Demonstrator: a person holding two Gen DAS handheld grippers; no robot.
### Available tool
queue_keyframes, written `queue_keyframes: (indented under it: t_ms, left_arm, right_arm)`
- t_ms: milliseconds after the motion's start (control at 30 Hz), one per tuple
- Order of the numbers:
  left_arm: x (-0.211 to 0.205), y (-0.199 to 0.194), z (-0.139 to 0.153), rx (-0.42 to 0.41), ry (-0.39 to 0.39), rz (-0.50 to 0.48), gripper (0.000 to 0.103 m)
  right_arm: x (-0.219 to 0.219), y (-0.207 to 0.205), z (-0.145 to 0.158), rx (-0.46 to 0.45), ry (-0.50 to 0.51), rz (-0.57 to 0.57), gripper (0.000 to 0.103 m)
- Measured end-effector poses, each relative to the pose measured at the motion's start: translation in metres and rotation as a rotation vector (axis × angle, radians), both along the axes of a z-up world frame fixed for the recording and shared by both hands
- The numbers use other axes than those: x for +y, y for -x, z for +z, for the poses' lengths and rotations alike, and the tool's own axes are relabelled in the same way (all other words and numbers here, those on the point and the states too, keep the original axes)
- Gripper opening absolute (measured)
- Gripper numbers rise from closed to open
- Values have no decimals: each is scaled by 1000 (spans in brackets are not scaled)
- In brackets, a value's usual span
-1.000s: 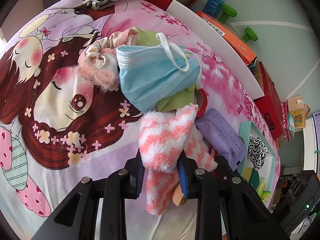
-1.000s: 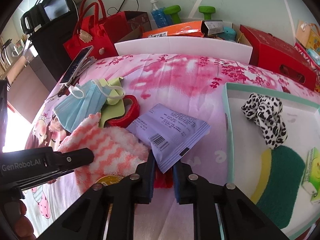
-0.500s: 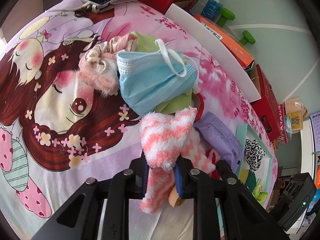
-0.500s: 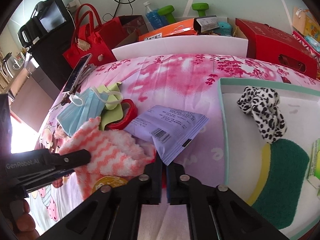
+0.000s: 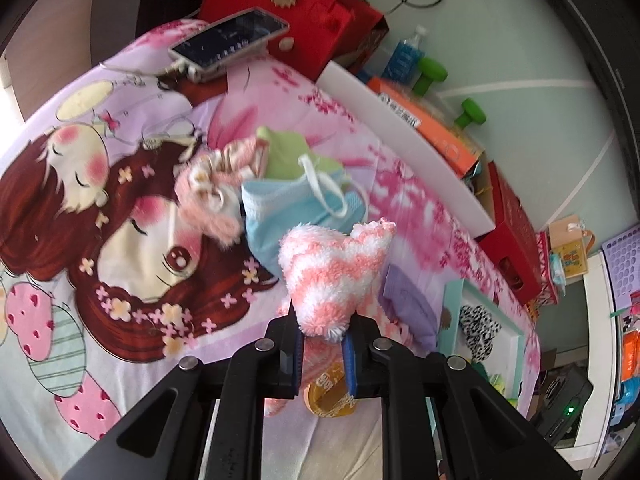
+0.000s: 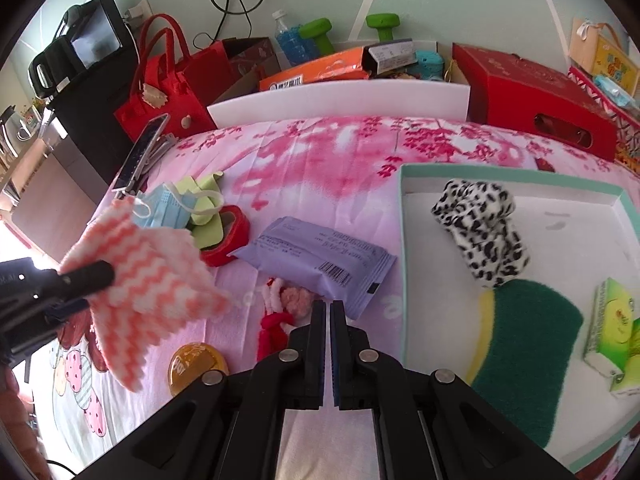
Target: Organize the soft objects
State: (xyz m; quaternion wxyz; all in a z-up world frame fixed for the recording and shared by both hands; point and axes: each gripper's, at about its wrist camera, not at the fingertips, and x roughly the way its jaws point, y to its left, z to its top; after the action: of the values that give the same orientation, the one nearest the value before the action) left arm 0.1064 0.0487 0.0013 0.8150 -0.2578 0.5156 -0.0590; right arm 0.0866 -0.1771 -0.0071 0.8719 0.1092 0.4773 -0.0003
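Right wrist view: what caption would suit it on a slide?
Shut right gripper hovers over a purple packet while the left gripper lifts a pink-striped fuzzy sock.

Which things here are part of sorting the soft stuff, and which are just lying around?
Job:
pink sock in left gripper
face mask
scrunchie
tray
spotted cloth
sponge

Lying about:
phone
purple packet
yellow lid
dumbbells

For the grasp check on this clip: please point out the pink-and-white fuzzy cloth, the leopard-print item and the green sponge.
pink-and-white fuzzy cloth (image 5: 336,268), left wrist view, middle of the bunched part above the jaws.
leopard-print item (image 6: 482,232), right wrist view, its centre.
green sponge (image 6: 528,344), right wrist view, middle of the green face.
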Motion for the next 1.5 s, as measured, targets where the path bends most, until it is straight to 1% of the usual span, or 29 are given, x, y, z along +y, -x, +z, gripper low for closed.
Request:
queue_keyframes:
  t_ms: [33,100,200,333,367,400,467,567,667,767,867,967,1133,1267,1367,1433,1500]
  left_arm:
    - [2,1,3,-10,2,5,16]
    - [7,3,8,-27,4,17,16]
    - [12,2,10,-37,5,39,16]
    - [16,0,8,-35,11,61,16]
    - [17,0,7,-32,16,64,16]
    - [18,0,6,-29,24,67,16]
    - [19,-1,5,-25,34,70,16]
    - [19,-1,4,-21,49,71,16]
    - [21,-2,4,-19,59,75,16]
    - [25,-2,4,-15,65,84,16]
    - [30,-2,4,-12,73,93,16]
    - [31,-2,3,-7,79,100,16]
    - [30,-3,-1,10,90,100,16]
    - [29,-5,-4,20,96,101,16]
    - [29,-6,-4,22,101,101,17]
    - [29,-6,-4,23,101,101,17]
    - [30,-7,-5,24,101,99,17]
  right_arm:
    - [-1,1,2,-6,4,-1,2]
    - [0,1,7,-21,16,2,6]
    - [4,0,14,-47,41,12,6]
    - [12,-7,13,-45,48,30,6]
    - [15,-10,12,-40,66,35,12]
    - [19,-12,11,-37,85,42,23]
    - [26,-17,12,-41,135,56,34]
    - [36,-24,11,-42,181,87,34]
    - [49,-32,8,-36,259,129,34]
    - [61,-38,3,-23,317,171,45]
    - [69,-43,-3,-7,349,198,46]
    - [76,-47,-11,9,422,221,52]
    - [83,-54,-22,28,529,234,52]
    - [82,-59,-28,38,566,214,52]
    - [76,-62,-26,37,547,166,48]
    - [70,-63,-24,41,522,139,43]
    - [67,-63,-22,38,500,128,35]
